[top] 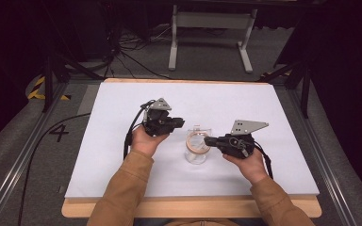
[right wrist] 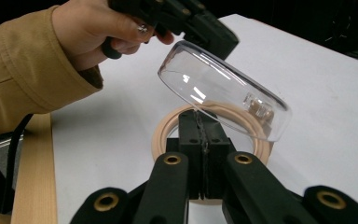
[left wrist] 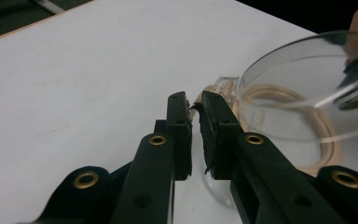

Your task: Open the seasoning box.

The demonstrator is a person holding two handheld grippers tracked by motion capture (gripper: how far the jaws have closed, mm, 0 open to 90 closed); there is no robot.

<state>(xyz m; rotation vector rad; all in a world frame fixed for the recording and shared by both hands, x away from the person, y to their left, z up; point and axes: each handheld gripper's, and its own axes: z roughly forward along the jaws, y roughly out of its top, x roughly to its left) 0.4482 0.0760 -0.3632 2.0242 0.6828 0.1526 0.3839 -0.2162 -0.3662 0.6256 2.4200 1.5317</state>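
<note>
Light falls from overhead onto the white worktop (top: pixel 245 101), which reads bright and even in the high view, while the floor and surroundings sink into near-black. Shadows under the hands are soft and faint. In the left gripper view the black tongs (left wrist: pixel 195 122) sit slightly soft at close range, and the clear lid (left wrist: pixel 307 84) is blurred with pale reflections. In the right gripper view small white glare spots glint on the lid (right wrist: pixel 223 88); the sleeve (right wrist: pixel 23 70) looks mildly soft.

Clear lid (right wrist: pixel 223 95), tan ring (right wrist: pixel 168 126), white table (top: pixel 122 155)
</note>
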